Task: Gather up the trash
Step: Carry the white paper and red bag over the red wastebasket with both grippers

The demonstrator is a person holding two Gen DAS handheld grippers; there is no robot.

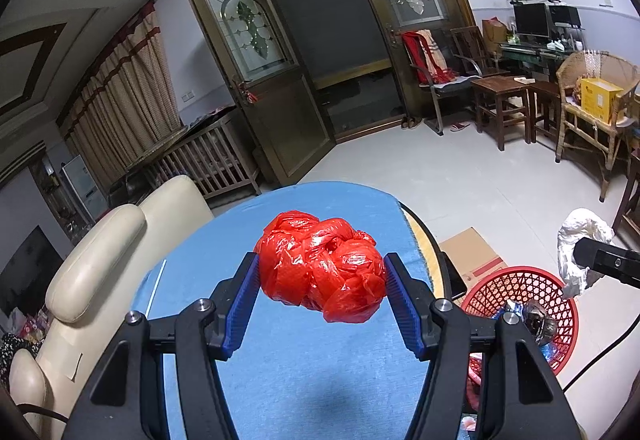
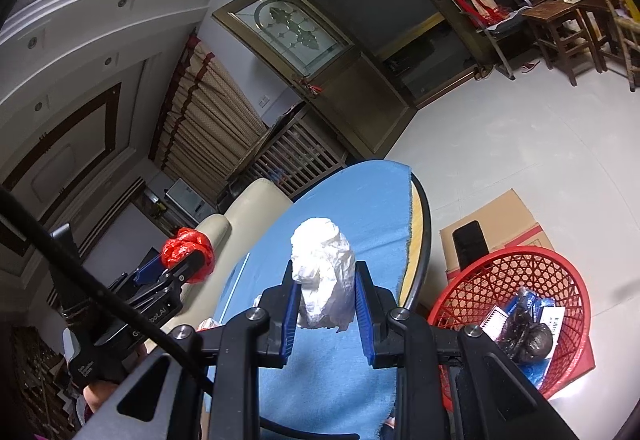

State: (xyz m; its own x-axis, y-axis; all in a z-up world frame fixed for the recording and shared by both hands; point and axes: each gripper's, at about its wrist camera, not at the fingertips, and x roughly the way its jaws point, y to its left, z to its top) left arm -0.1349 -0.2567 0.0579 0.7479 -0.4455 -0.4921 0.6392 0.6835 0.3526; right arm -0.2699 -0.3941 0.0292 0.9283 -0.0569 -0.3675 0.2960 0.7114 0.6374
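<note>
My left gripper (image 1: 322, 280) is shut on a crumpled red plastic bag (image 1: 320, 268) and holds it above the blue cloth (image 1: 280, 380) on the round table. My right gripper (image 2: 325, 300) is shut on a crumpled white plastic bag (image 2: 324, 280), also lifted above the cloth. The left gripper with the red bag (image 2: 188, 252) shows at the left of the right wrist view. The white bag (image 1: 580, 244) shows at the right of the left wrist view. A red mesh basket (image 2: 500, 280) on the floor right of the table holds several pieces of trash.
A cardboard box (image 2: 504, 215) lies on the floor behind the basket (image 1: 516, 280). A cream sofa (image 1: 96, 248) stands left of the table. Wooden chairs and stools (image 1: 500, 91) line the far right wall. A thin white stick (image 2: 236, 280) lies on the cloth.
</note>
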